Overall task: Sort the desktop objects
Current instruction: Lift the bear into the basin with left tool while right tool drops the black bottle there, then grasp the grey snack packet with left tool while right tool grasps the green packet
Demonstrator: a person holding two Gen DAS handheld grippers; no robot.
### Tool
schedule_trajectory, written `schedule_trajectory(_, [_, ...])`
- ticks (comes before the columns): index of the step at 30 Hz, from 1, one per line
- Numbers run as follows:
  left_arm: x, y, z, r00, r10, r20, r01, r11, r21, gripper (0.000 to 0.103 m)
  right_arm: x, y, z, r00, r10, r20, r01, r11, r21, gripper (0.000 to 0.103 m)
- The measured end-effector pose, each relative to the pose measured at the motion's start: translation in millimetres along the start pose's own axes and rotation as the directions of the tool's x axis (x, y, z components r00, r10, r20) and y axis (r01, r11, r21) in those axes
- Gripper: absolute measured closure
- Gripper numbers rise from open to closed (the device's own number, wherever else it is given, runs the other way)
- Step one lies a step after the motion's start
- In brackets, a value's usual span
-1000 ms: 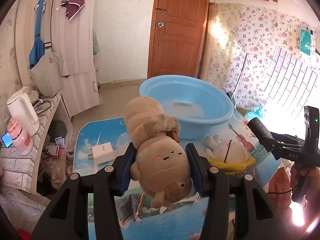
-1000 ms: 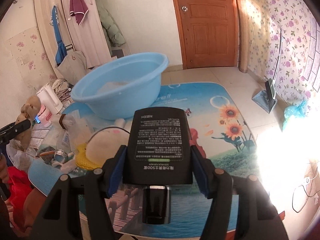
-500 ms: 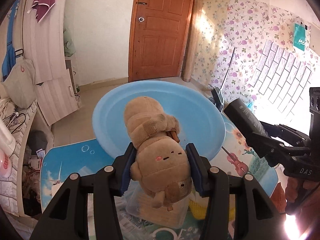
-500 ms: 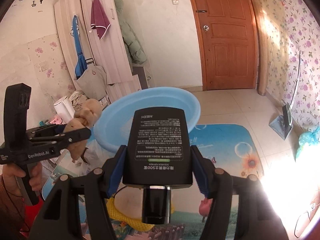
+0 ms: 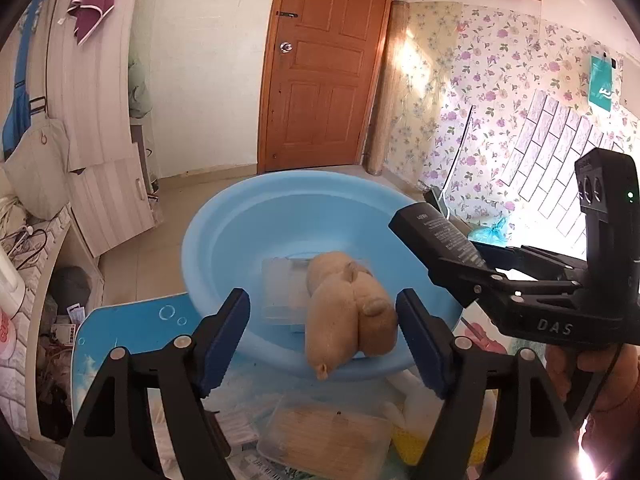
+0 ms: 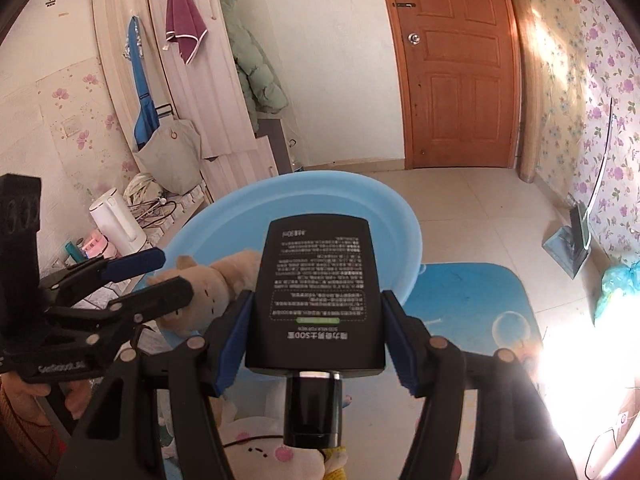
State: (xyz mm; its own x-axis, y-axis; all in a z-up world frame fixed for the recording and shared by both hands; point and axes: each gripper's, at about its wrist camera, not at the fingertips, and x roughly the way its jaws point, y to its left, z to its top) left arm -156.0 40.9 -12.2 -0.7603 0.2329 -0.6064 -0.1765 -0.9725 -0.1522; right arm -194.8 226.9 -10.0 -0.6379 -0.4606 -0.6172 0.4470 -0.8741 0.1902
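Observation:
My left gripper [image 5: 322,338] is open above the near rim of the light blue basin [image 5: 224,240]. The brown plush toy [image 5: 348,320] is free of the fingers and lies over the basin's near edge, beside a clear plastic box [image 5: 282,292] inside the basin. My right gripper [image 6: 314,338] is shut on a black tube [image 6: 320,292] with white print, held just above the basin [image 6: 396,216]. The plush [image 6: 216,284] and the left gripper [image 6: 136,280] show at left in the right wrist view. The right gripper with the tube [image 5: 436,232] shows at right in the left wrist view.
The basin stands on a table with a blue picture cover [image 5: 132,328]. A clear box of sticks [image 5: 324,440] and a white plush with yellow trim [image 6: 272,452] lie on the table near me. A white kettle [image 6: 116,220] stands on a side shelf at left.
My left gripper has opened and let go of the brown plush, which dropped onto the basin's near edge. Both grippers have moved closer over the basin.

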Motion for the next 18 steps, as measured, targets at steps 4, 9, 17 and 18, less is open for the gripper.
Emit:
schedule_trajectory(4, [-16, 13, -9, 1.0, 0.023, 0.004, -0.023, 0.999, -0.029, 0.022, 15, 7, 5, 1.0, -0.005, -0.012, 0.005, 1.0, -0.018, 0.041])
schedule_trajectory(9, [-31, 25, -26, 0.998, 0.07, -0.003, -0.07, 0.996, -0.047, 0.02, 13, 18, 16, 0.999, -0.038, 0.036, 0.039, 0.998, -0.041, 0.04])
schedule_trajectory(17, [-55, 38, -57, 0.994, 0.106, -0.034, -0.108, 0.99, -0.091, 0.006, -23, 22, 2, 0.998, -0.04, 0.057, 0.042, 0.999, -0.027, 0.04])
schedule_trajectory(18, [-58, 39, -62, 0.993, 0.112, -0.041, -0.115, 0.989, -0.096, 0.005, -28, 22, -2, 0.998, -0.042, 0.055, 0.043, 0.999, -0.021, 0.039])
